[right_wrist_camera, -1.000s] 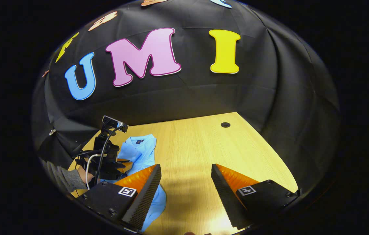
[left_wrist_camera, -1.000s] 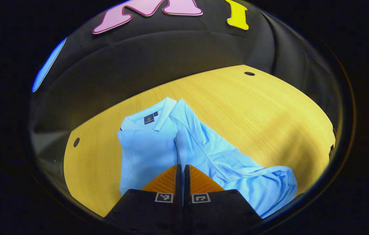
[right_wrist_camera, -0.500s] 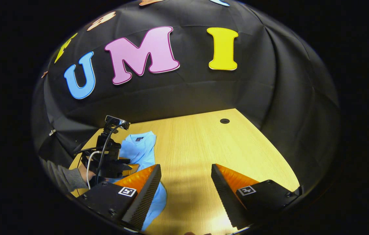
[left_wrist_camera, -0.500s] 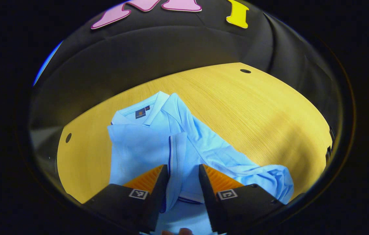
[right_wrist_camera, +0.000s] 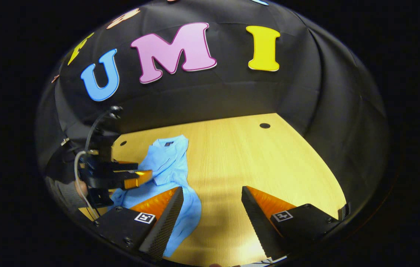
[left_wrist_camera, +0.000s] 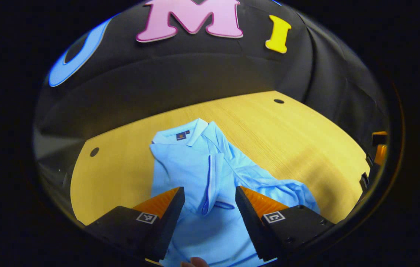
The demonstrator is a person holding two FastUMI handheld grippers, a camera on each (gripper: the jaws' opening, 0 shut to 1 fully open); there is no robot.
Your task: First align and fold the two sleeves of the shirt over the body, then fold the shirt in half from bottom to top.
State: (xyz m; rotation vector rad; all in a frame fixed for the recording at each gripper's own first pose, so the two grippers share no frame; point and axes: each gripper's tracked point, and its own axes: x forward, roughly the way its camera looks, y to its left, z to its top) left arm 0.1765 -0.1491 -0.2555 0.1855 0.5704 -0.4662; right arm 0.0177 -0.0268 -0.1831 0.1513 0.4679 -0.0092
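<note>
A light blue polo shirt lies on the wooden table, collar toward the far wall. One sleeve lies folded over the body, its trimmed cuff just beyond my fingers. The other sleeve lies crumpled out to the right. My left gripper hovers open over the shirt, holding nothing. In the right gripper view the shirt is at the left, and the left gripper hangs above it in a hand. My right gripper is open over bare table to the right of the shirt.
The table has a round cable hole at the far right and another at the left. Black cloth walls close the booth behind the table. A fingertip shows at the bottom edge of the left gripper view.
My left gripper, shut on the sleeve a second ago, has opened, let the sleeve down on the body and drawn back and up. My right gripper has stayed open, shifting slightly.
</note>
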